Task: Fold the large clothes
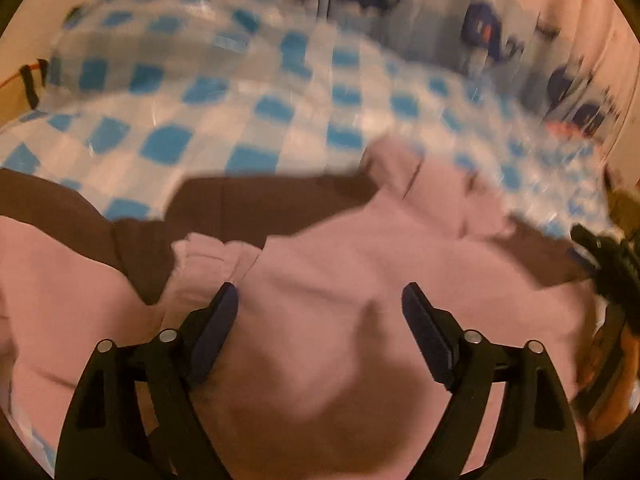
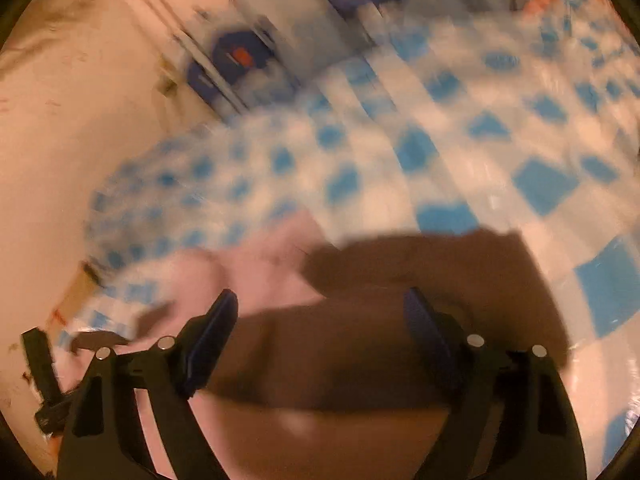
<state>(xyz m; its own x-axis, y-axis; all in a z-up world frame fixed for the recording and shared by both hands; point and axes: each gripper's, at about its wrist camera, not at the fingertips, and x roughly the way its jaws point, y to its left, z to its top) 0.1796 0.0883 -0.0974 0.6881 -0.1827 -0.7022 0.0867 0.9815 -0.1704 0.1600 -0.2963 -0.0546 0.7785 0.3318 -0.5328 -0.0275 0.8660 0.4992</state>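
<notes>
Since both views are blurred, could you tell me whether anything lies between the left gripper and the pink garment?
Nothing visible does. The left gripper is open directly over the pink garment, with only bare pink fabric showing between its fingers.

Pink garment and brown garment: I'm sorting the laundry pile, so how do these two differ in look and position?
The pink garment is pale, while the brown garment is dark. The pink one shows a ruffled cuff; the brown one looks plain and flat. The pink one lies nearer, under the left tongs; the brown one sits partly beneath it, under the right tongs. Both rest on the blue-checked cover, gripped by neither.
</notes>
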